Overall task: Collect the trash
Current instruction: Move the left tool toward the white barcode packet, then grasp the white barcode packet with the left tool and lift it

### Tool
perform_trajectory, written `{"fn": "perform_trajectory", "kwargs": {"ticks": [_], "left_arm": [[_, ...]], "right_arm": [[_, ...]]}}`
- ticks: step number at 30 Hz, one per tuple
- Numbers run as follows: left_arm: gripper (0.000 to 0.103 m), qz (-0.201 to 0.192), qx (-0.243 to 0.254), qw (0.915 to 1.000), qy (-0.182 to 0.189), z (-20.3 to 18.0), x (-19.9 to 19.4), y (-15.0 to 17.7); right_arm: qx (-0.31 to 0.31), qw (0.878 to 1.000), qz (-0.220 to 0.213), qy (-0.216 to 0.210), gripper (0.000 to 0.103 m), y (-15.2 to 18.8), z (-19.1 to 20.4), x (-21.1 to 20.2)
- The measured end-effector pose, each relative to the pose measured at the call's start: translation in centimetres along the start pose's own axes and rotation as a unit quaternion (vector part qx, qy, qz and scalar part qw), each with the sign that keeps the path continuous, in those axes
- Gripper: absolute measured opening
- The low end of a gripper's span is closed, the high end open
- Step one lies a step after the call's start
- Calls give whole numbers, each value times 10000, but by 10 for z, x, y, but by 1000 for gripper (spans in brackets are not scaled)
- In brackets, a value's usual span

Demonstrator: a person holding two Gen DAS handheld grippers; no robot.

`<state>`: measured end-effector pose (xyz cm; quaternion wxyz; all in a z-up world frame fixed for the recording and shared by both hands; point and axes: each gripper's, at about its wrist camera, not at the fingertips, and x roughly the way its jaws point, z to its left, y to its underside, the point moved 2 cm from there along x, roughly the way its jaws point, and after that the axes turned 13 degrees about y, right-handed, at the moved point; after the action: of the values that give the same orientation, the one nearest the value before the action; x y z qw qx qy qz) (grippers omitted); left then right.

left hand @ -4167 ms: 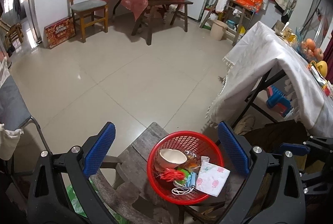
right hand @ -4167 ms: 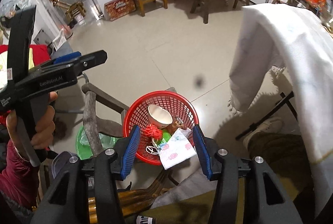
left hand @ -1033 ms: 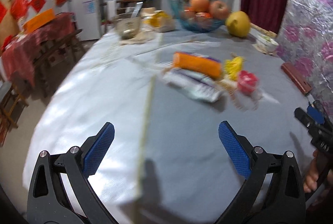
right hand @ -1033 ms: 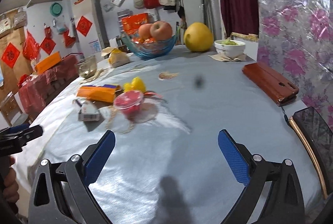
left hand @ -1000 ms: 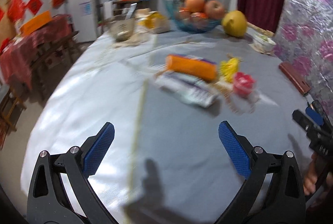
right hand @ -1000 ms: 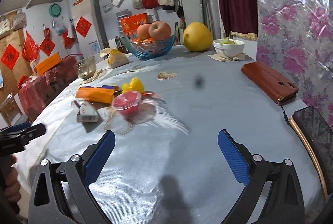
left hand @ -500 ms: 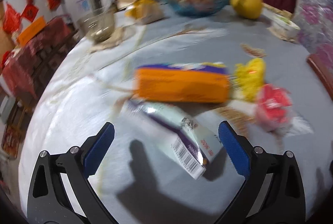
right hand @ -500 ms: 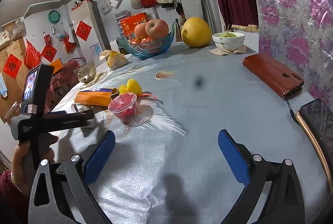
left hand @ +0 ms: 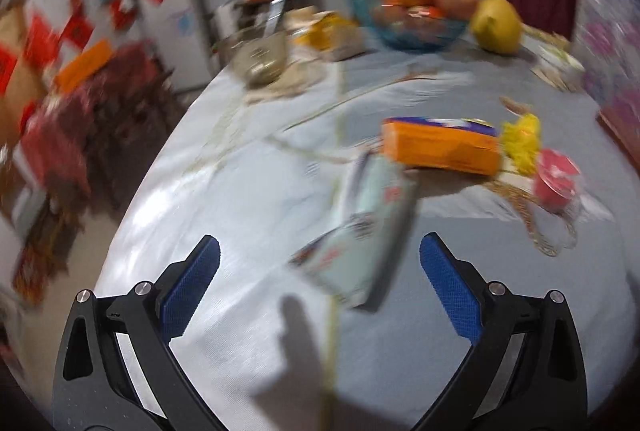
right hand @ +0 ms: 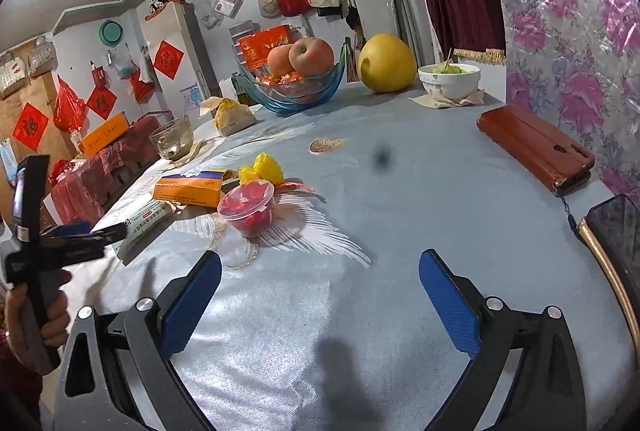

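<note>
On the grey tablecloth [right hand: 400, 191] lie a pale long carton [left hand: 360, 227], an orange box [left hand: 440, 147], a yellow crumpled wrapper [left hand: 522, 137] and a clear cup with red bits [left hand: 556, 179]. My left gripper [left hand: 318, 285] is open, just in front of the pale carton, which lies between and beyond its fingers. In the right wrist view the carton [right hand: 146, 217], orange box [right hand: 188, 189], yellow wrapper [right hand: 266, 165] and red cup [right hand: 250, 209] sit left of centre. My right gripper [right hand: 318, 295] is open and empty, short of the cup. The left gripper [right hand: 92, 235] shows at the left edge.
A blue glass fruit bowl [right hand: 292, 87], a yellow pomelo [right hand: 386, 63], a white bowl [right hand: 448, 79], a glass bowl [right hand: 172, 143] and a paper bag [right hand: 230, 117] stand at the back. A brown phone case [right hand: 532, 147] and a phone [right hand: 616, 227] lie right.
The left gripper has swung and moved in on the pale carton; its view is blurred with motion. The right gripper has barely moved.
</note>
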<state>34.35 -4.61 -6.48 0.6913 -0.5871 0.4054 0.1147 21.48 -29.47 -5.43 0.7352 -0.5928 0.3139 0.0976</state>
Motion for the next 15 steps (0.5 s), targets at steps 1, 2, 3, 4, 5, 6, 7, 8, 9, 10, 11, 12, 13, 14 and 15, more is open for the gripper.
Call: {"fn": "perform_trajectory", "kwargs": {"ticks": [1,2,3,4,5,6,7,8,9,10,11,12,13,14,15], "left_arm": [[96,3,131,9999,-37,-6,4,-2],[96,10,235,9997,-71,-11,8,-4],[96,21,330,9994,-96,-15,14,-6],[96,31,358,9993,-104,-17,17,-8],[96,56,371,9992,-101,-17,22,-9],[96,115,355,9993,-79,-16,27,-11],[96,170,317,9993,-22,-15,30,-13],[96,213,232,9995,66,-12,34,-14],[96,240,153,9995,151,-9,36,-15],[96,280,82,9993,238,-7,37,-15],[95,332,4,9989,328,-4,39,-14],[93,400,-125,9981,450,1,42,-14],[86,438,-222,9973,544,3,43,-13],[80,474,-306,9964,640,6,44,-12],[76,525,-409,9948,773,9,47,-12]], "right_arm": [[22,10000,18,-47,97,0,-1,1],[39,10000,29,-85,97,0,-2,1],[67,9999,47,-128,97,0,-3,2],[113,9997,84,-195,97,0,-4,3],[141,9995,116,-250,97,0,-5,4],[182,9991,169,-332,97,0,-6,6],[231,9987,221,-402,97,0,-8,8],[281,9983,250,-438,97,0,-9,8],[330,9980,271,-461,97,0,-10,9],[377,9976,292,-493,97,0,-11,10],[386,9975,305,-506,97,0,-11,11],[383,9974,316,-516,97,0,-11,11],[367,9975,318,-517,97,0,-10,11],[349,9976,312,-508,97,0,-9,12],[321,9978,304,-498,97,1,-8,12]]}}
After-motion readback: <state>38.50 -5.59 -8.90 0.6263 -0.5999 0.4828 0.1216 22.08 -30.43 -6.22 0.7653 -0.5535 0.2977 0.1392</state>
